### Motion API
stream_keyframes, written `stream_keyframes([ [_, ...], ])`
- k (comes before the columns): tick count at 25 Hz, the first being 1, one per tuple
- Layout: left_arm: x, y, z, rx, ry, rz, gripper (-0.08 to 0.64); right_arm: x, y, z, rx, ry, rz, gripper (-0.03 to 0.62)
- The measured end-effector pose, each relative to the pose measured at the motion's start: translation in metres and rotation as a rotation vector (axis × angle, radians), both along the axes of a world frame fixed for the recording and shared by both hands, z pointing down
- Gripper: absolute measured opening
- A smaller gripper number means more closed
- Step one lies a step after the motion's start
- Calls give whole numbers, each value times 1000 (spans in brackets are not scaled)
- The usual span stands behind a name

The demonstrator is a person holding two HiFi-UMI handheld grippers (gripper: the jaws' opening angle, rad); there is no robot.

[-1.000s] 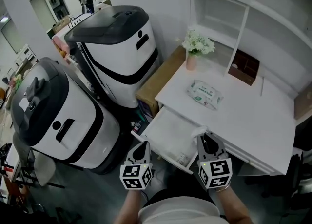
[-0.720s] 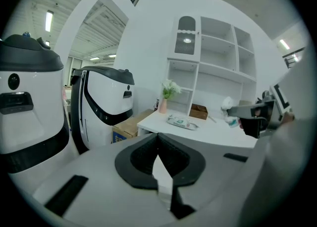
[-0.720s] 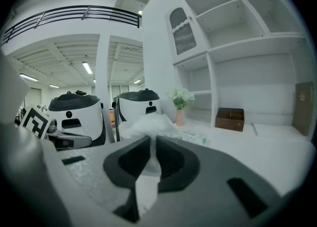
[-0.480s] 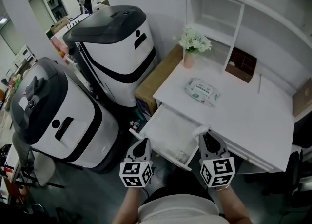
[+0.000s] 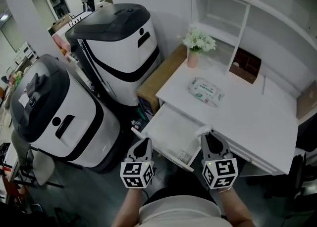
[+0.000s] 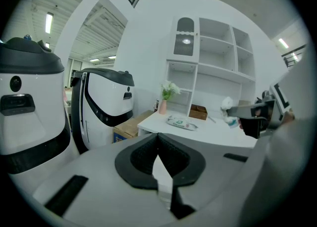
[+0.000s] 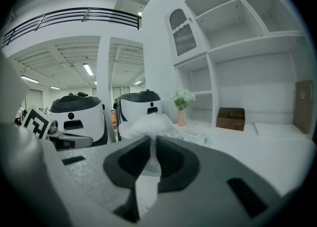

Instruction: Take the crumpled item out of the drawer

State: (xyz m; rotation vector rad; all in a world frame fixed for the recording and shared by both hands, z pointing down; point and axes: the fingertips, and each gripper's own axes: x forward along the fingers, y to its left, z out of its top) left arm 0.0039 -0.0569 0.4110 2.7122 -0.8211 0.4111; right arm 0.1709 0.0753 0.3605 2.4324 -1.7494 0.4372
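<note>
Wad [image 5: 203, 131], white and crumpled, sits at the tips of my right gripper [image 5: 209, 139] in the head view. It is at the right side of the open drawer [image 5: 168, 134], just beside the front edge of the desk [image 5: 257, 117]. My left gripper [image 5: 144, 145] is near the drawer's front left corner; I cannot tell whether it touches. On the desk lie a wipes pack [image 5: 205, 91], a vase of flowers [image 5: 198, 45] at the back left and a brown box [image 5: 246, 66] below the shelf [image 5: 223, 11]. A cardboard box [image 5: 161, 75] stands against the desk's left side. Beyond it are two big white-and-black machines, one near [image 5: 54, 112] and one far [image 5: 116, 48].

In the left gripper view my left jaws are pressed together, with nothing between them. Past them I see the desk with the wipes pack and the flowers. At the right my other gripper holds the wad [image 6: 227, 105] level with the desk top.

In the right gripper view my right jaws pinch the wad [image 7: 146, 124]. Its lower part is caught between the pads, and the rest bunches out above and beyond the tips. Behind it are the flowers, the wipes pack, the brown box and both machines. My left gripper shows at the left edge, well apart from the wad.
</note>
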Motion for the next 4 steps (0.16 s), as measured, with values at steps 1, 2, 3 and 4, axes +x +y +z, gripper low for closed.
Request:
stream_keyframes([
  [1, -1, -1, 0, 0, 0, -1, -9, -1, -1, -1, 1, 0, 0, 40],
  [2, -1, -2, -1, 1, 1, -2, -9, -1, -1, -1, 2, 1, 0, 41],
  [3, -1, -3, -1, 2, 2, -3, -9, -1, -2, -1, 2, 2, -1, 40],
  [4, -1, -4, -1, 3, 3, -4, -9, -2, -3, -2, 3, 3, -2, 40],
])
